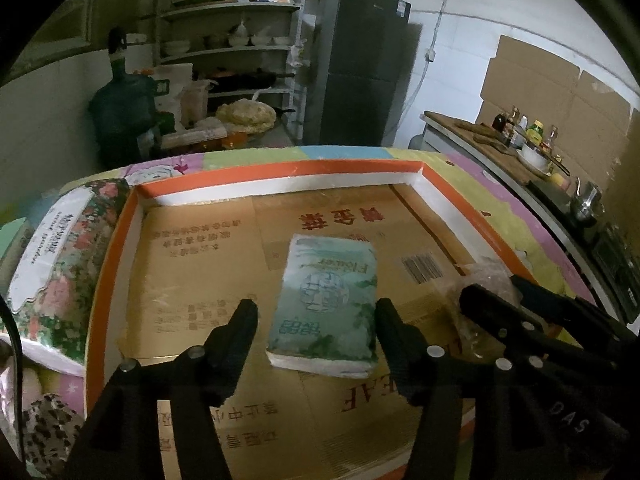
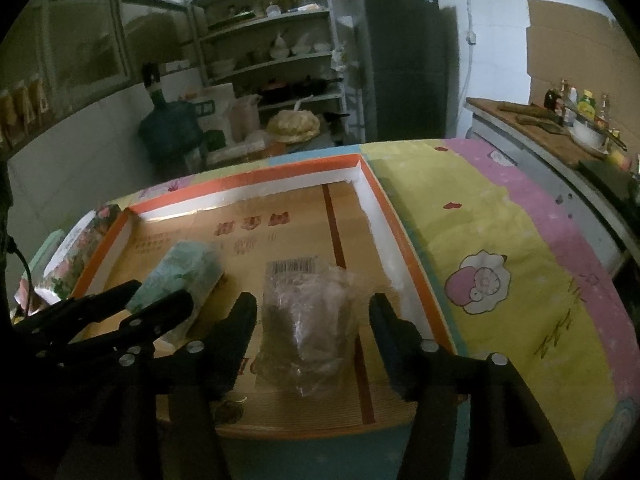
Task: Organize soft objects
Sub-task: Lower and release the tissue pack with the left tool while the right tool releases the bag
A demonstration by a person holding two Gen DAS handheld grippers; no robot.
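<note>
The left gripper [image 1: 316, 320] stands open, its black fingers [image 1: 240, 328] well apart on either side of the near end of a green tissue pack [image 1: 326, 304]. In the left wrist view neither finger seems to press on the pack, though the right finger runs very close to its edge. The pack lies flat on the cardboard floor of a shallow tray [image 1: 280, 170] with an orange rim and white inner wall.

The right gripper [image 2: 312, 320] is open as well, its fingers [image 2: 244, 320] clear of a clear plastic bag [image 2: 308, 320] that lies between them on the same cardboard. What the bag holds is hard to make out; it looks brownish and crumpled. From the right gripper, the tissue pack [image 2: 180, 280] and the left gripper [image 2: 132, 304] sit just to its left; from the left gripper, the bag [image 1: 486, 280] and the right gripper [image 1: 504, 288] sit just to its right.

Left of the left gripper, outside the tray, a floral pack [image 1: 60, 256] lies against the rim. The tray rests on a patterned cloth [image 2: 500, 248] that spreads to the right of the right gripper. Beyond stand shelves [image 1: 236, 40] and a fridge [image 1: 360, 72].
</note>
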